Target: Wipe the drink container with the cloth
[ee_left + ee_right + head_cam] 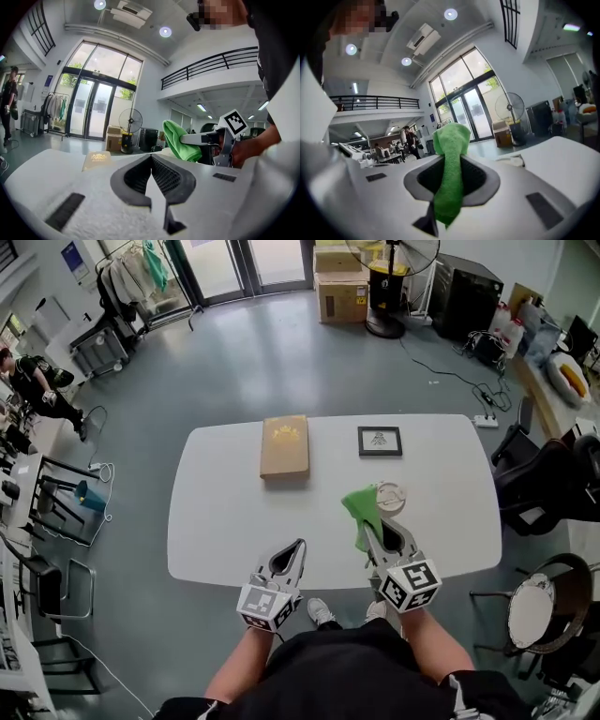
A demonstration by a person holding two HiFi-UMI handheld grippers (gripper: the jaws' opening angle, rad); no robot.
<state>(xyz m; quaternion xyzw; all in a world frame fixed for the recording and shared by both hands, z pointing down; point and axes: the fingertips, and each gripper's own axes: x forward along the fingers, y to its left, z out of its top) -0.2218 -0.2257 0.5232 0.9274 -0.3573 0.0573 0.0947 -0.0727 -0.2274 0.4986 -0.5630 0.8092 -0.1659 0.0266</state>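
The drink container [390, 495], a clear cup with a round lid, stands right of centre on the white table [216, 512]. My right gripper [374, 522] is shut on a green cloth [360, 509], which hangs just left of the cup; I cannot tell whether they touch. In the right gripper view the cloth [451, 164] is pinched between the jaws and sticks up past the tips. My left gripper [299, 547] hovers over the near table edge, shut and holding nothing. From the left gripper view [151, 157] the cloth [179, 140] shows at the right.
A tan flat box [284, 446] and a small framed picture [380, 441] lie at the far side of the table. Dark chairs [539, 479] and a round stool [532, 610] stand to the right. A person [33, 385] is far off at the left.
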